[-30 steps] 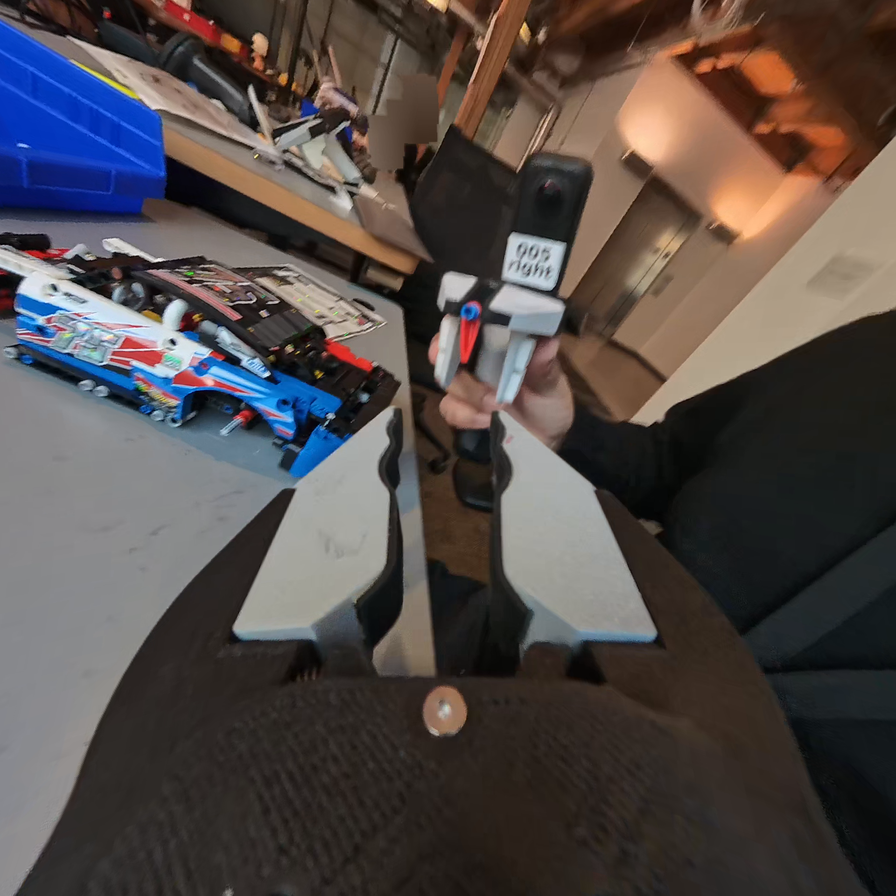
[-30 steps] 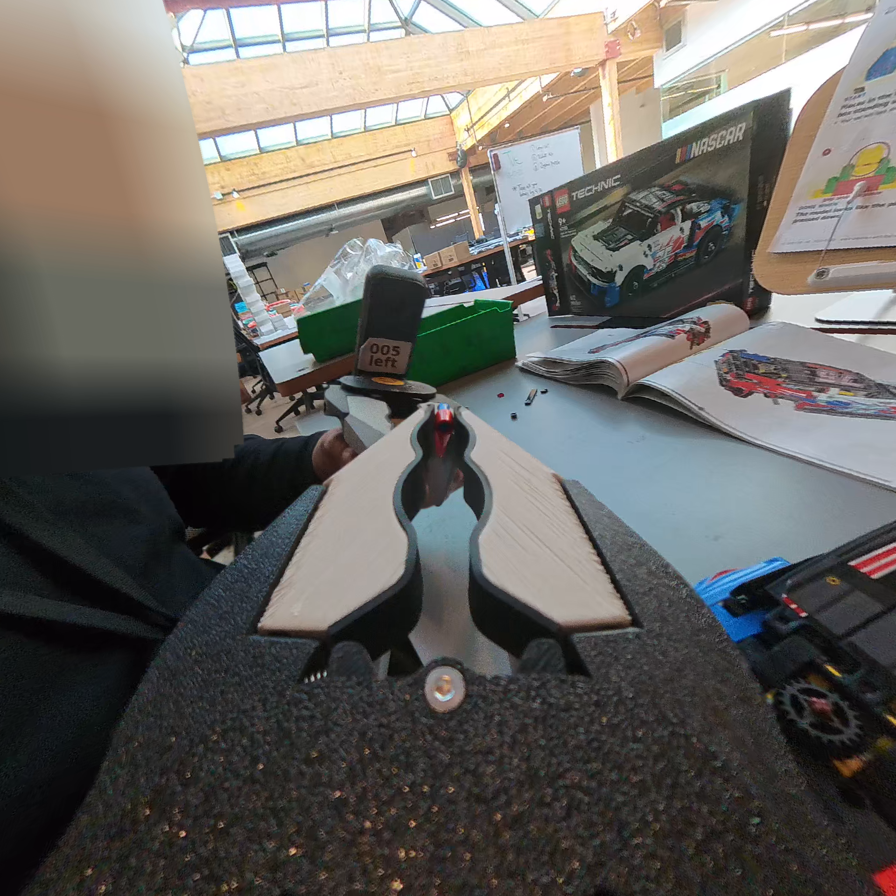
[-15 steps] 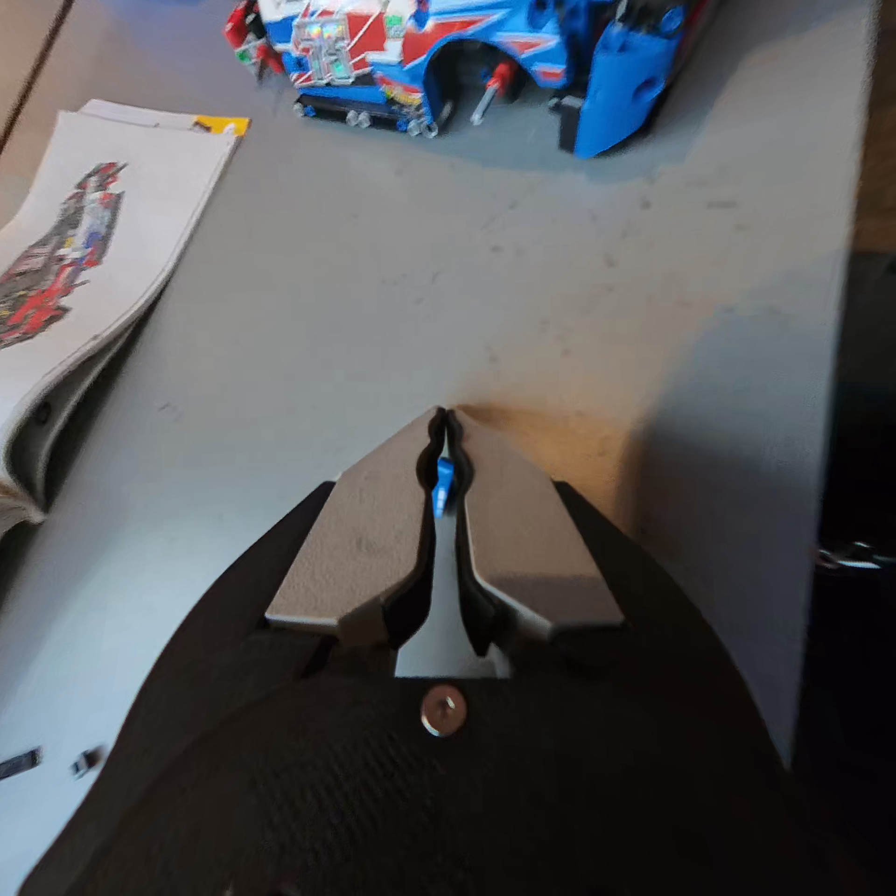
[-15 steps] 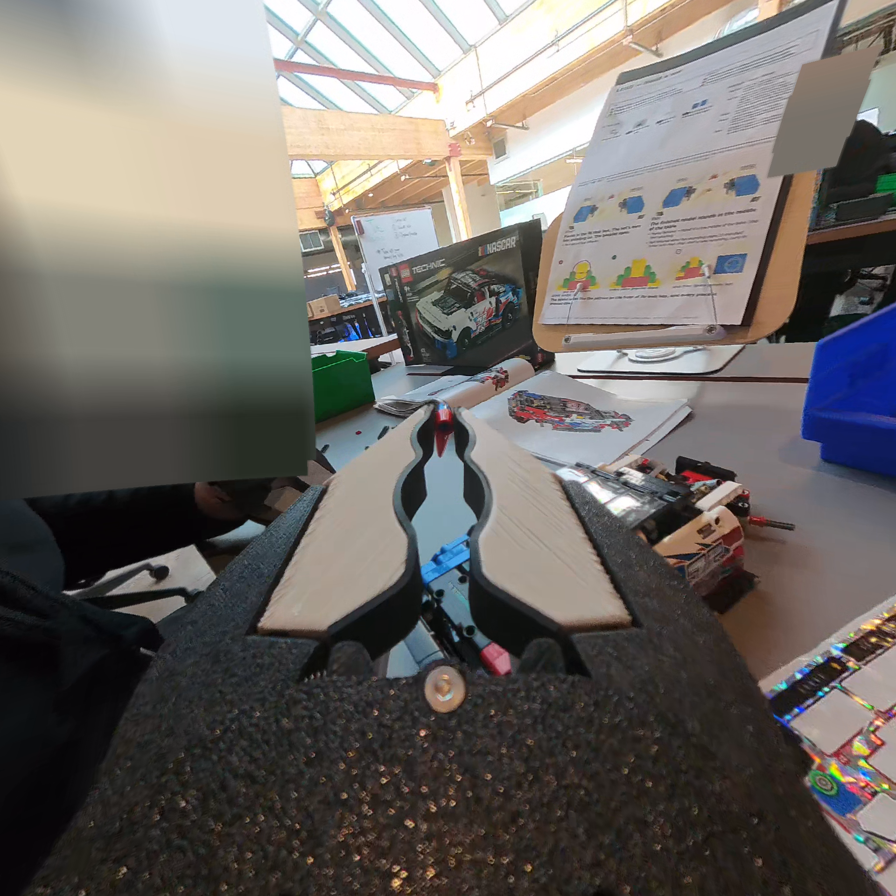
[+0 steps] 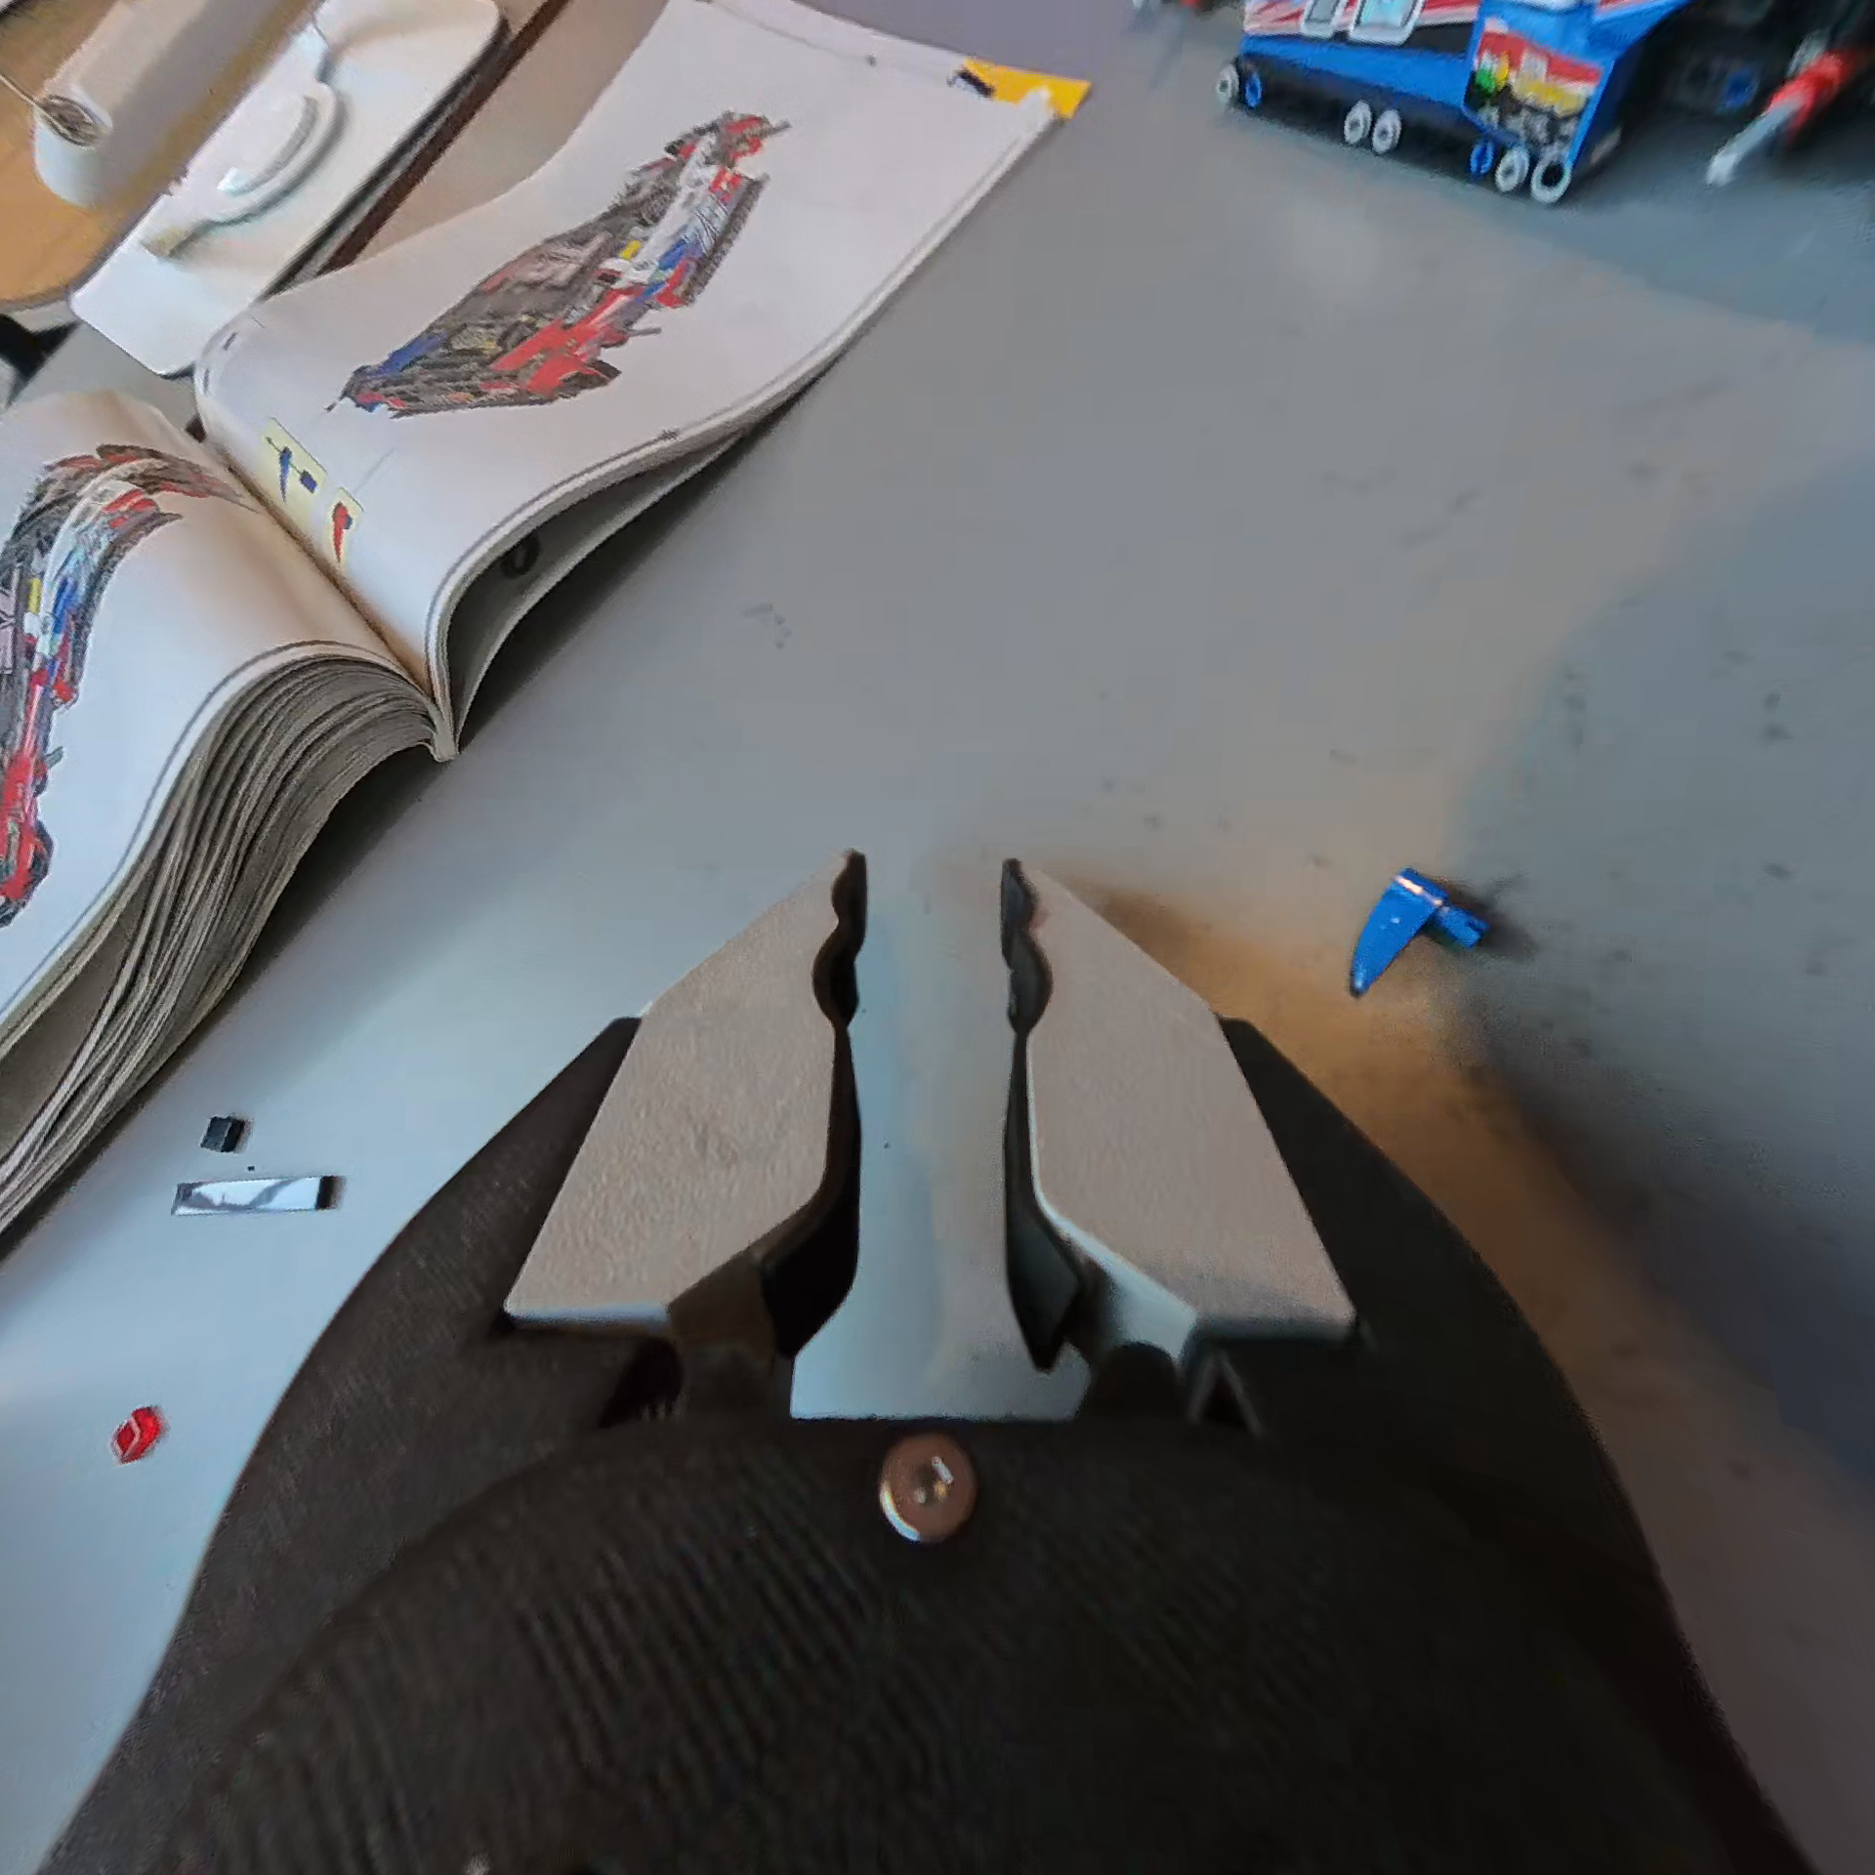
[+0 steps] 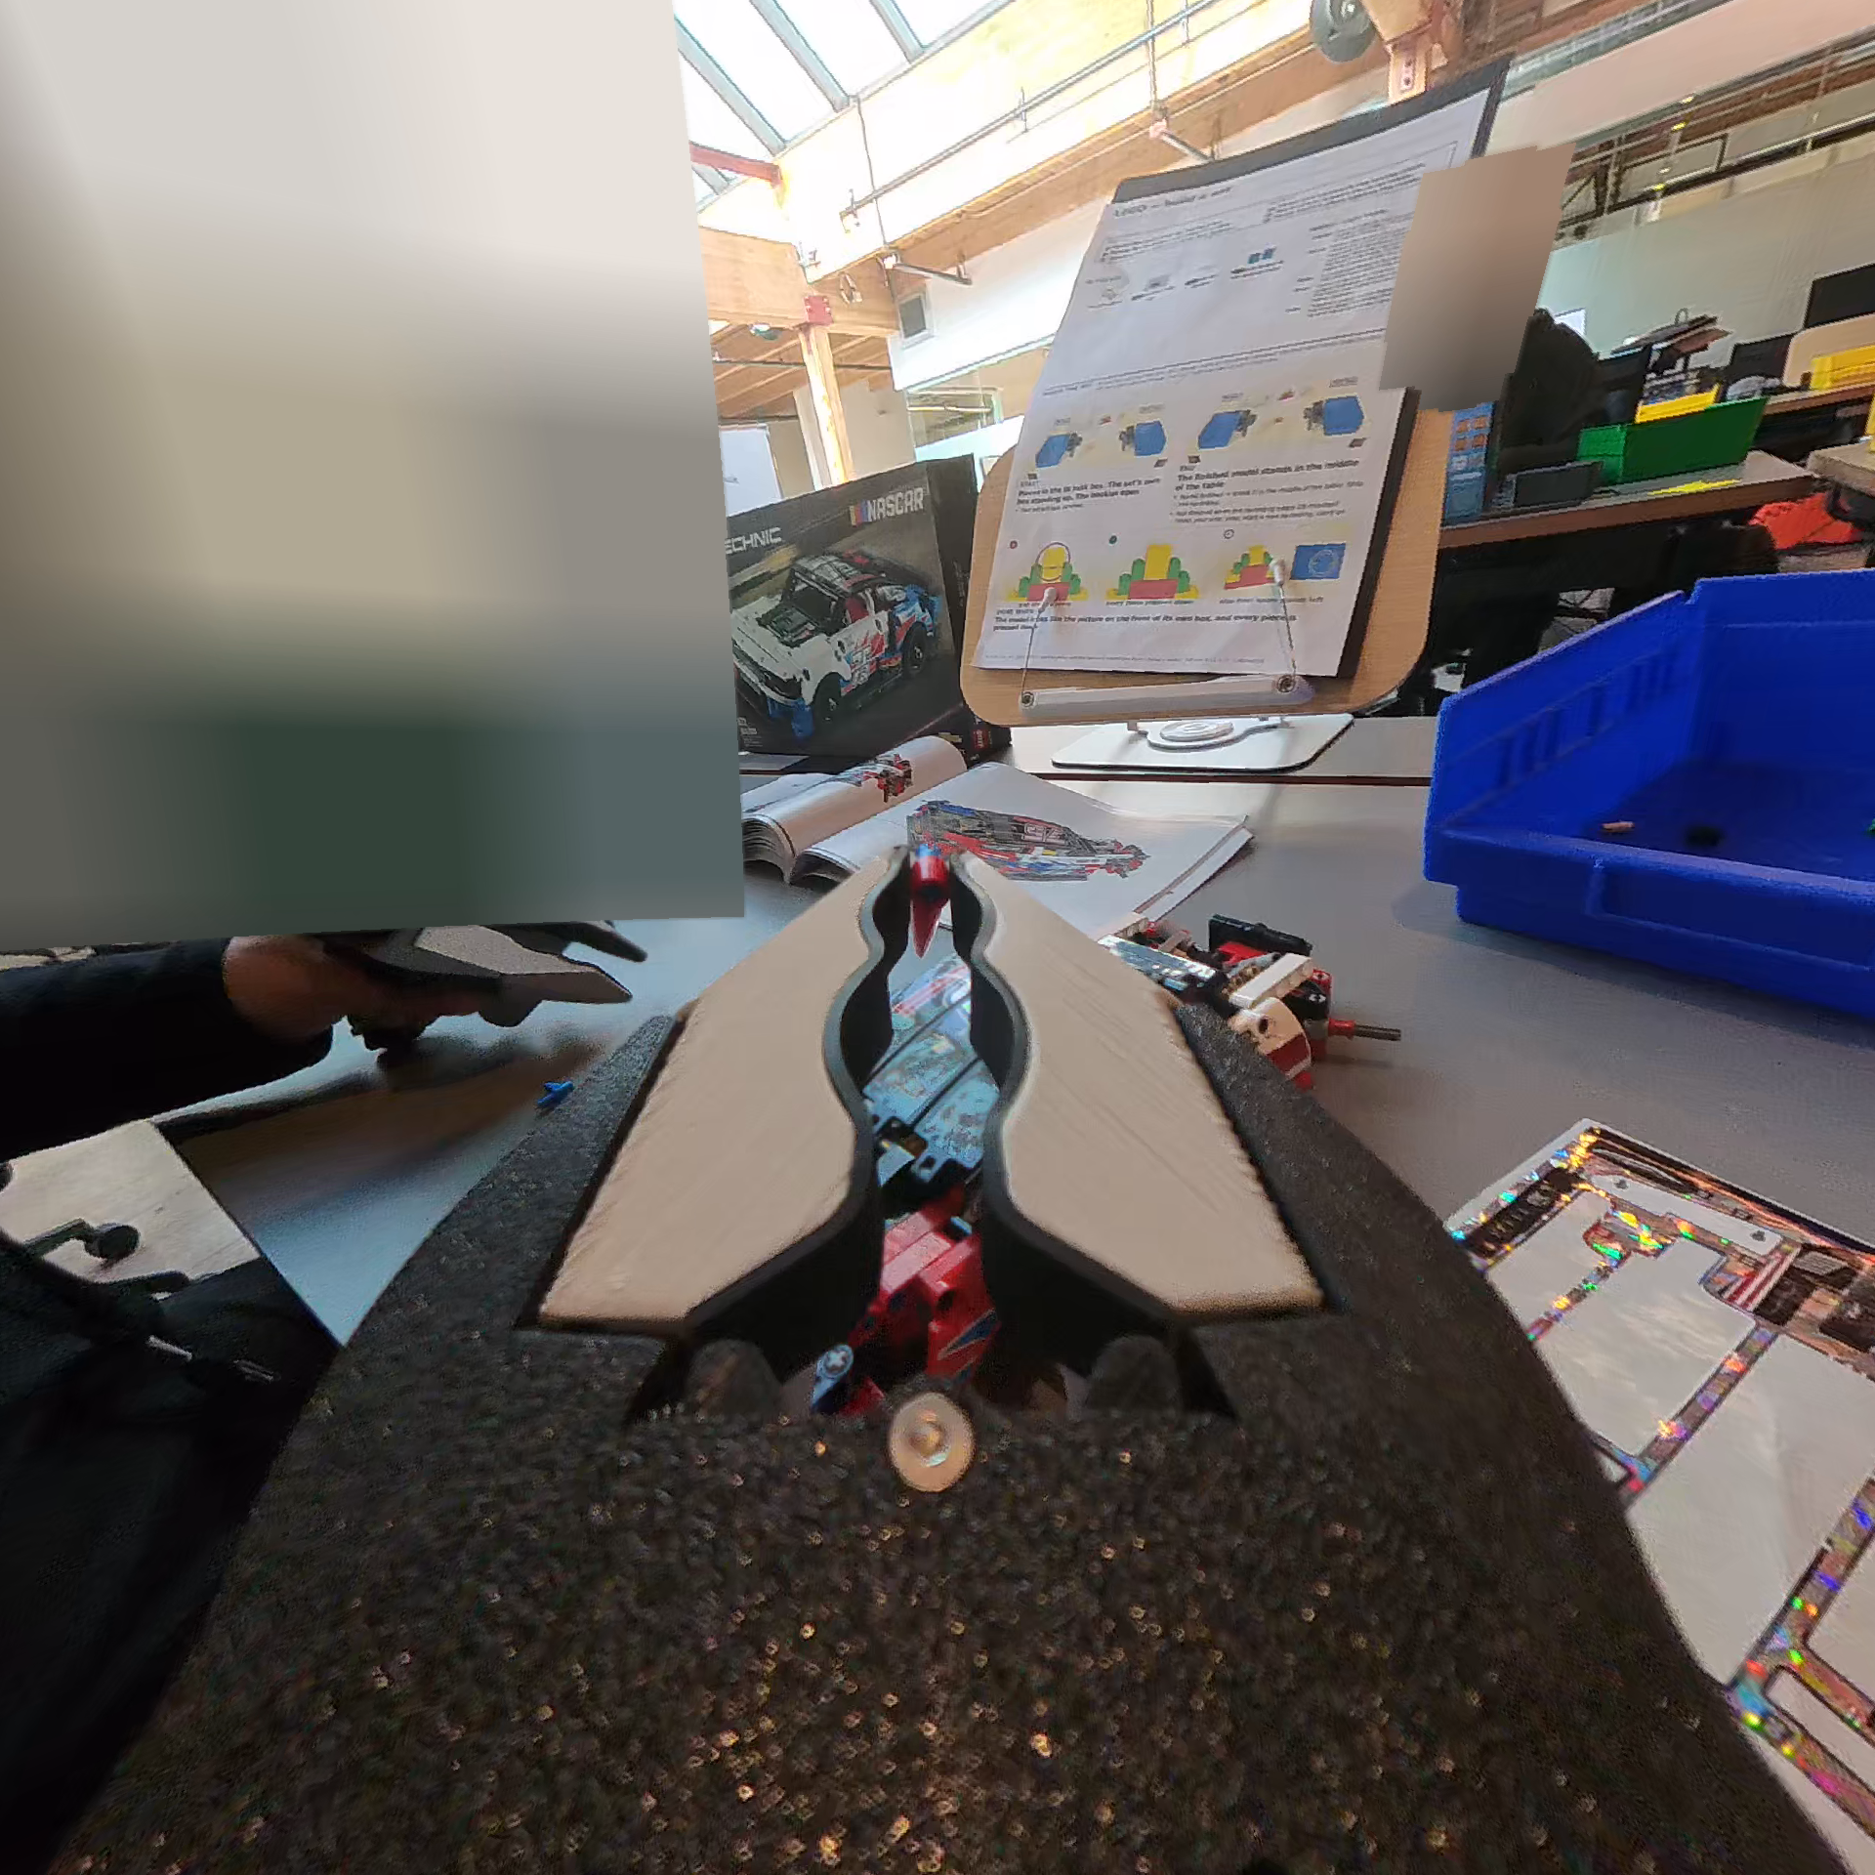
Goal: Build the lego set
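From the left wrist view, the left claw (image 5: 931, 873) hangs over the grey worktop (image 5: 1167, 528) with its jaws apart and nothing between them. A small blue piece (image 5: 1405, 928) lies on the worktop just to its right; the open instruction book (image 5: 426, 436) sits to the left, and the blue car model (image 5: 1441, 81) lies farther off (only partly in frame).

From the right wrist view, the right claw (image 6: 928, 873) pinches a small red piece (image 6: 923, 903) at its tips, above the car model. A blue bin (image 6: 1664, 791) stands to the right.
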`<state>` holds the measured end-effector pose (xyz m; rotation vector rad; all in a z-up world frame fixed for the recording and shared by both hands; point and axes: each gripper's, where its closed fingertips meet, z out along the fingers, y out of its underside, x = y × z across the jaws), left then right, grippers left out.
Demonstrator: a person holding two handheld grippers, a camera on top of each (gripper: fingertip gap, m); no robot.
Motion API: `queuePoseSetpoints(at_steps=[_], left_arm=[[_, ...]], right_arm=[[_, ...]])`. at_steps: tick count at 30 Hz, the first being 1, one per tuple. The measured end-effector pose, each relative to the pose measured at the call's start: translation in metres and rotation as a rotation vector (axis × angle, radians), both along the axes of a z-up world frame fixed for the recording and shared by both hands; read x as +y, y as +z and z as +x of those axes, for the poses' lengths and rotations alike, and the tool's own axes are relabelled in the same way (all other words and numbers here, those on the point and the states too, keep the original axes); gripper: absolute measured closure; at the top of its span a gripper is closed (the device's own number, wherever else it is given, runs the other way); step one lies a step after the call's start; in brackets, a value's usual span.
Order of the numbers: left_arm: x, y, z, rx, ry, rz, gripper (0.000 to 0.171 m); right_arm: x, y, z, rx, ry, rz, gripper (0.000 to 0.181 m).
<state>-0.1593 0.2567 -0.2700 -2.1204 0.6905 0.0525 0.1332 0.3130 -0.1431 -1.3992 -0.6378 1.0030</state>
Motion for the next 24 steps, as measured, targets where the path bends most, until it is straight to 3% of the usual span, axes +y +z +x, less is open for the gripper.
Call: queuePoseSetpoints(at_steps=[11,17,24], left_arm=[[-0.003,0.032,0.046,-0.045,-0.104,0.067,0.144],[-0.017,0.034,0.072,-0.031,-0.163,0.072,0.145],[-0.038,0.035,0.141,-0.054,-0.355,0.046,0.138]], right_arm=[[0.018,-0.019,0.014,-0.107,-0.052,-0.142,0.176],[0.007,-0.024,0.016,-0.243,-0.014,-0.239,0.175],[-0.016,-0.036,0.025,-0.394,0.033,-0.358,0.176]])
